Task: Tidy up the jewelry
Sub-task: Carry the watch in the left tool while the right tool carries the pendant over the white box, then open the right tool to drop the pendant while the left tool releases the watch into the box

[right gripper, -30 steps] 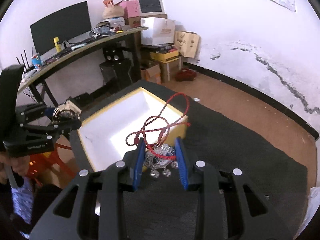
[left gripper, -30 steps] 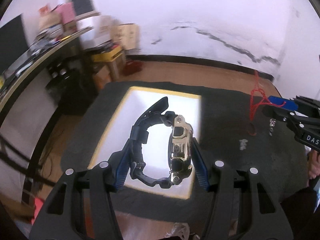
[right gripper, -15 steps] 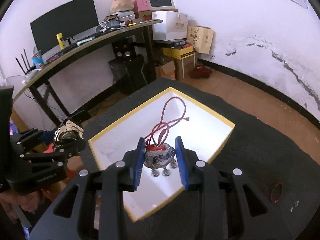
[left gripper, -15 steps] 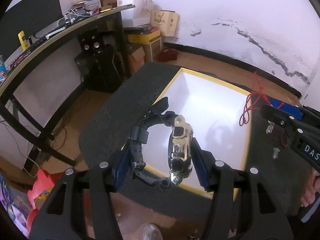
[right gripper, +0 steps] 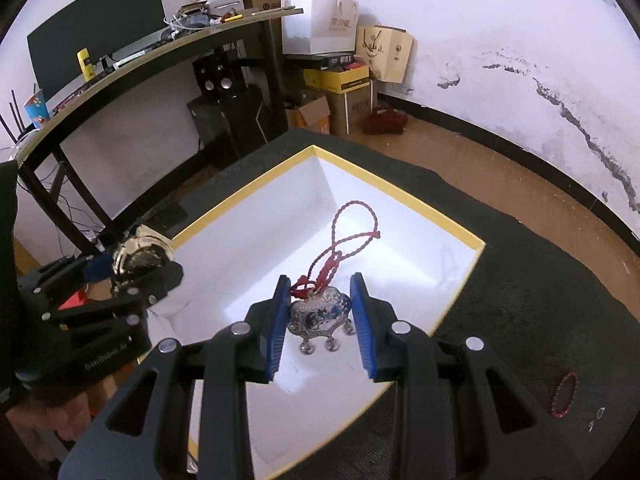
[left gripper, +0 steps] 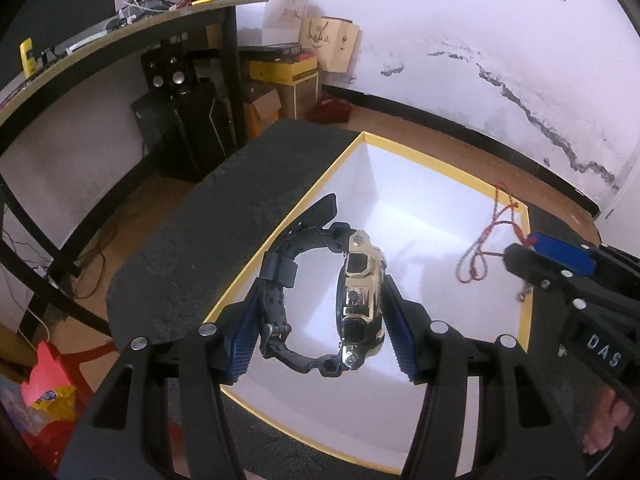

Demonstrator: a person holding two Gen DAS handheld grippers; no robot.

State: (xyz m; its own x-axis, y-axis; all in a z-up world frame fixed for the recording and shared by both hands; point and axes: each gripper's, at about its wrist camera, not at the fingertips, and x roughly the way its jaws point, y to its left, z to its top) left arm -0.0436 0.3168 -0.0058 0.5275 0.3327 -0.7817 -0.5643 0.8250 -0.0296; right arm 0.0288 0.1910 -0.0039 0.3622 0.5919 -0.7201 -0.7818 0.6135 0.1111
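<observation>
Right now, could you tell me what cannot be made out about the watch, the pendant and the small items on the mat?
- Watch dial: edge-on in the left gripper in the left wrist view; glare and that gripper hide it in the right wrist view.
- Pendant engraving: too small and reflective.
- Whether the pendant touches the box floor: cannot tell.
- Tiny items beside the red bracelet: too small to identify.

Open-topped box (right gripper: 472, 240), floor bare
</observation>
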